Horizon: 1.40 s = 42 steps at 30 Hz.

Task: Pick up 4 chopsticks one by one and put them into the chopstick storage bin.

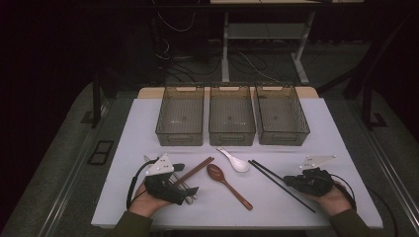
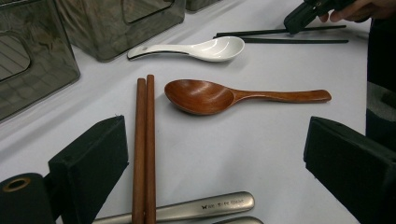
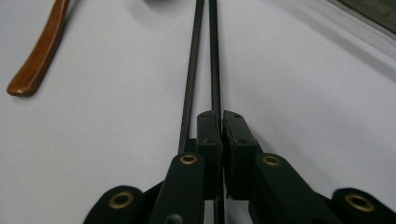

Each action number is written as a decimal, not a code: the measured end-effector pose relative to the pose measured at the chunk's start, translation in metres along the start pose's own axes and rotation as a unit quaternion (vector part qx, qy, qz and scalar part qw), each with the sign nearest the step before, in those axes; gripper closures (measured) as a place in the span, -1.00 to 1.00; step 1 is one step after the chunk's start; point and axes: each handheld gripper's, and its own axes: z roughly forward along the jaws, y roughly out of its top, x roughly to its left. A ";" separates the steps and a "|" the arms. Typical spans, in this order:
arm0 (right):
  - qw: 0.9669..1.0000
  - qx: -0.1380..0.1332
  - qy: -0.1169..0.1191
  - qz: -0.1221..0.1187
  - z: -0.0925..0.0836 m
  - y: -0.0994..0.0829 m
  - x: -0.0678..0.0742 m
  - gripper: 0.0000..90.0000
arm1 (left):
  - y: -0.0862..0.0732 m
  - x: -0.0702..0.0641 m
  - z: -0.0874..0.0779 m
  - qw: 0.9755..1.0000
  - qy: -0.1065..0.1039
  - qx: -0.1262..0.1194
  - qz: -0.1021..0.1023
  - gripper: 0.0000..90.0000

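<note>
Olive sleeves (image 1: 129, 224); black hand-held gripper (image 1: 182, 194) with grey plate, cable.

A lab-like recording room rather than a home; a white table (image 1: 346, 148) stands on grey carpet (image 1: 59, 163) in dim light; loose cables (image 1: 173, 24) trail beyond its far edge around the legs of a bare desk frame (image 1: 226, 49); dark walls surround it.
</note>
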 end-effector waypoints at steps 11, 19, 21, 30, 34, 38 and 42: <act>1.000 -0.014 0.005 0.004 -0.008 0.003 -0.005 0.91 | 0.000 0.000 0.003 1.000 -0.005 0.001 0.001 -0.88; 1.000 -0.027 0.000 0.004 -0.014 0.006 -0.004 0.91 | 0.000 0.002 0.004 1.000 -0.004 0.001 0.007 -0.88; 1.000 -0.029 0.000 0.003 -0.015 0.006 -0.005 0.91 | 0.000 0.002 0.005 1.000 -0.006 0.002 0.011 -0.88; 0.999 -0.041 0.009 0.006 -0.018 0.013 -0.006 0.91 | 0.000 0.003 0.006 1.000 -0.008 -0.001 0.011 -0.91; 0.999 -0.045 0.017 0.006 -0.019 0.016 -0.005 0.91 | 0.002 0.005 0.003 1.000 -0.002 0.004 0.014 -0.98; 0.998 -0.054 0.023 0.008 -0.022 0.020 -0.003 0.91 | 0.002 0.006 0.003 1.000 -0.003 0.005 0.016 -1.00; 0.997 -0.065 0.028 0.010 -0.025 0.025 -0.003 0.91 | 0.004 0.005 0.005 1.000 0.000 0.008 0.021 -1.00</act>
